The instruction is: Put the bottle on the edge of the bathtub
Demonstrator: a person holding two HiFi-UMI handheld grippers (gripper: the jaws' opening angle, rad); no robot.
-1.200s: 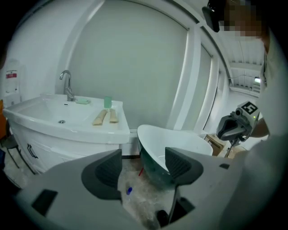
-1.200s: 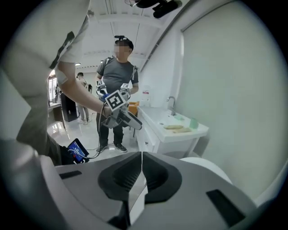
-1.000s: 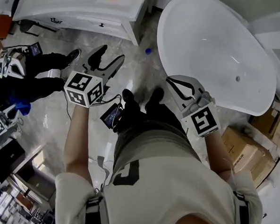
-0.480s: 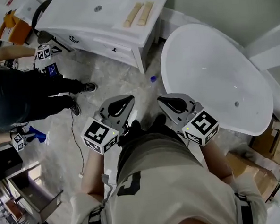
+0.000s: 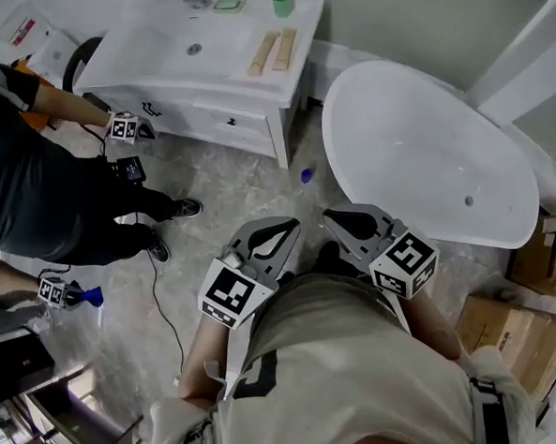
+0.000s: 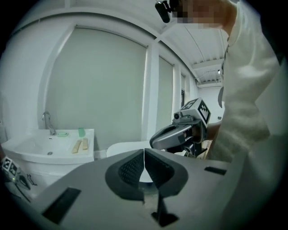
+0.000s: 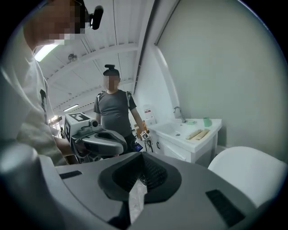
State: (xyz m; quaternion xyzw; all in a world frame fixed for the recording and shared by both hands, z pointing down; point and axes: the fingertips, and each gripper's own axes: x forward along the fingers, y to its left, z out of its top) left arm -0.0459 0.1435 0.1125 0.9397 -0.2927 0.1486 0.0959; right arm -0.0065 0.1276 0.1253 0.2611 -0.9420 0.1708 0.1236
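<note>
A white oval bathtub (image 5: 424, 151) stands at the right of the head view. On the marble floor between its left rim and the vanity lies a small blue object (image 5: 306, 175); I cannot tell if it is the bottle. My left gripper (image 5: 290, 226) is held close to my body, shut with nothing between its jaws, as the left gripper view (image 6: 144, 153) also shows. My right gripper (image 5: 332, 219) hangs beside it near the tub's near end, its jaws meeting on nothing in the right gripper view (image 7: 141, 154). Both are well short of the blue object.
A white vanity (image 5: 242, 96) with a sink stands at the back left, bearing a green cup (image 5: 283, 2) and two wooden pieces (image 5: 275, 49). A person in dark clothes (image 5: 32, 194) with marker cubes stands left. Cardboard boxes (image 5: 524, 328) sit right of the tub.
The left gripper's jaws stood apart and are now together. Both grippers have come in closer to my body and to each other. The head view has tilted up onto the vanity top.
</note>
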